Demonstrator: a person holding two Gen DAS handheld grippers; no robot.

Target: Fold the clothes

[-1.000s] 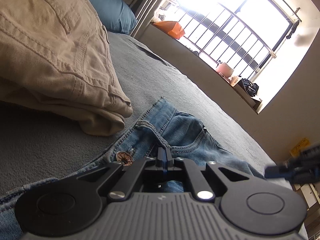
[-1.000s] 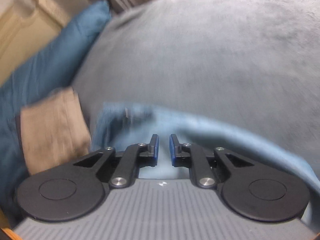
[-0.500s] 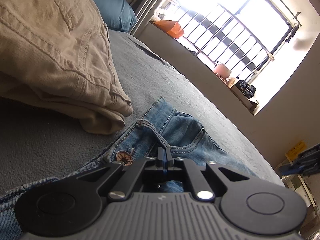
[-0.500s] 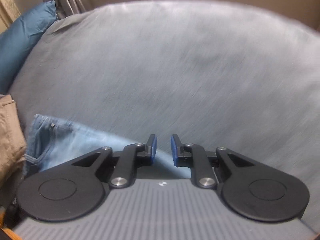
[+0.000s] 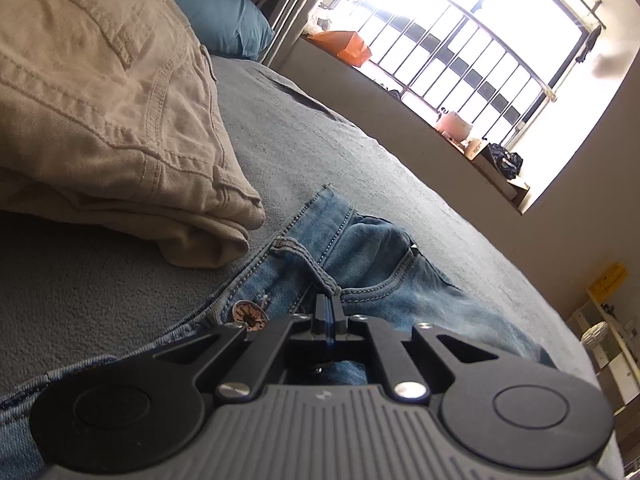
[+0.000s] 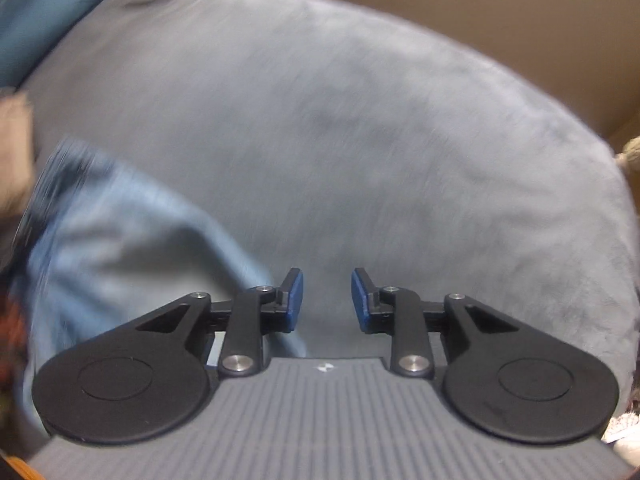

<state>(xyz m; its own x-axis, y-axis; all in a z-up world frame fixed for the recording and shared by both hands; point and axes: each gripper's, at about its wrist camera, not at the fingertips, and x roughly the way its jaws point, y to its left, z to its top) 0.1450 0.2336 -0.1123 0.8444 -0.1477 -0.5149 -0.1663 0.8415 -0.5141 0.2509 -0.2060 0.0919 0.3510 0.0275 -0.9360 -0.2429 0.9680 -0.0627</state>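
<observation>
The left gripper (image 5: 329, 307) is clenched tight on the waistband of the jeans (image 5: 376, 256), by the belt loop and just right of the copper button (image 5: 249, 314). It has not moved over the last second; it pins the denim to the bed (image 5: 320, 152).

The right gripper (image 6: 327, 300) is the one that has changed. A second ago its blue pads (image 6: 295, 298) were nearly together, low over the denim. Now its jaws are opening, with nothing between them, and it sits higher, looking down on bare grey bedcover. The jeans (image 6: 120, 240) lie blurred to its lower left. This reads as a release: one fold or smoothing pass appears finished, and the right hand is free to take a new hold.

A folded tan pair (image 5: 112, 112) sits close beside the waistband, a corner nearly touching it. A blue pillow (image 5: 216, 12) lies beyond. The wide stretch of bedcover ahead of the right gripper is open room. The bed's far edge meets the wall under the barred window (image 5: 460, 52).
</observation>
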